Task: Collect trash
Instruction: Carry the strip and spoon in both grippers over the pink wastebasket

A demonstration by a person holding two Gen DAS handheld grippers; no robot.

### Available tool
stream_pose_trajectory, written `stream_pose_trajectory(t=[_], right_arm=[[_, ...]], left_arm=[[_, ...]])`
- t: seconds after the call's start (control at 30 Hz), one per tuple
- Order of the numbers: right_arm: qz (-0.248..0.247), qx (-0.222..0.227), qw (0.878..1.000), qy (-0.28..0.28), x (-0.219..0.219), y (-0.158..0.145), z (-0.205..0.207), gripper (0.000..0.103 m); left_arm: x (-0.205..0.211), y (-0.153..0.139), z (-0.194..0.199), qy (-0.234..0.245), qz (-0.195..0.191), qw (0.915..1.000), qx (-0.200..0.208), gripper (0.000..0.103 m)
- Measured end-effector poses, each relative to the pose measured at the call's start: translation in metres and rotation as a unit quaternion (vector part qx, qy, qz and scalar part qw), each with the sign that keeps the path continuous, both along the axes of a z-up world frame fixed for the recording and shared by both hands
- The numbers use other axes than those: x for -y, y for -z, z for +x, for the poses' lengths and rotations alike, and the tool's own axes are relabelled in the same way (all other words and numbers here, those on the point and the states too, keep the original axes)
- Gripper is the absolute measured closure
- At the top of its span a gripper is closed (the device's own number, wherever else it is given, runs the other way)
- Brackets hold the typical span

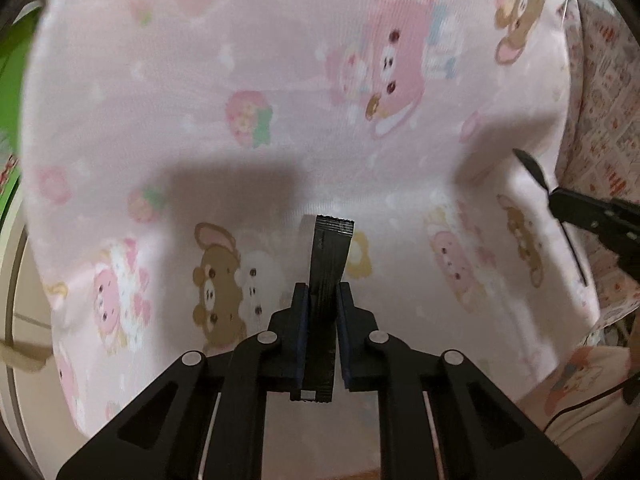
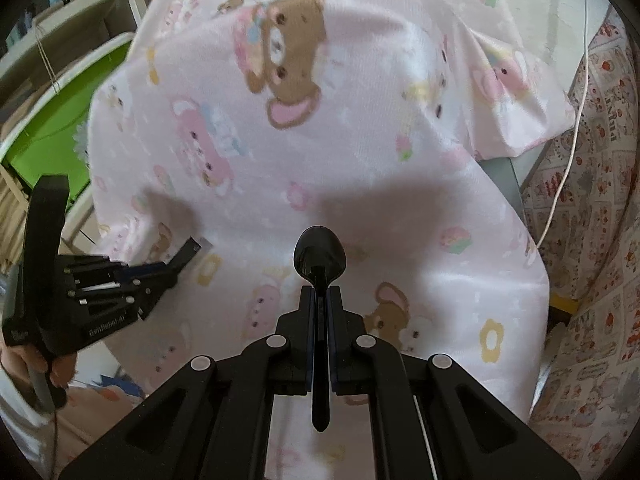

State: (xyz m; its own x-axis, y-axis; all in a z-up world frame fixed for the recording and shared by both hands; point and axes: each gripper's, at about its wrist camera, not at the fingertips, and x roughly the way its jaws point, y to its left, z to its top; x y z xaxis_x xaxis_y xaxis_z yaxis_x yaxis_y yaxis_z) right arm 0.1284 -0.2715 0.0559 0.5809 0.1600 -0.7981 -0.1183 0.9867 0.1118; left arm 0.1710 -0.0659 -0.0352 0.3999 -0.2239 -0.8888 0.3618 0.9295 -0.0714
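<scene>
Pink bear-print cloth, black sachet, black spoon.

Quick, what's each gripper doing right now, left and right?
Left gripper: shut on the black sachet.
Right gripper: shut on the black plastic spoon, bowl pointing forward.

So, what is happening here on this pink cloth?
A person is picking up small trash with two tools, one in each hand. The left hand-held gripper is shut on a narrow black sachet, which stands upright between its pads. The right hand-held gripper is shut on the handle of a black plastic spoon, bowl pointing forward. Both hang above the pink cartoon-print cloth. No trash bin is in view.
</scene>
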Motion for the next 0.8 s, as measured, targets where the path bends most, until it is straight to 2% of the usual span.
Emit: stream_pose_trajectory(t=[0.2,0.27,0.5,0.7,0.8], right_arm=[[0.019,-0.001,0.999,-0.026,-0.016,-0.002,-0.018,0.097],[0.028,-0.004,0.999,-0.034,-0.024,-0.003,-0.028,0.097],[0.044,-0.016,0.997,-0.061,-0.059,-0.001,-0.071,0.097],[0.051,-0.038,0.995,-0.077,-0.084,0.014,-0.113,0.097],[0.048,-0.051,0.994,-0.086,-0.092,0.026,-0.132,0.097]], left_arm=[[0.000,-0.020,-0.040,-0.026,-0.002,0.9994,0.024,0.091],[0.009,-0.036,-0.050,-0.033,-0.004,0.9991,0.026,0.091],[-0.007,-0.053,-0.089,-0.063,-0.014,0.9979,0.000,0.090],[-0.021,-0.048,-0.123,-0.078,-0.021,0.9967,-0.012,0.090],[-0.027,-0.036,-0.130,-0.080,-0.025,0.9962,-0.021,0.090]])
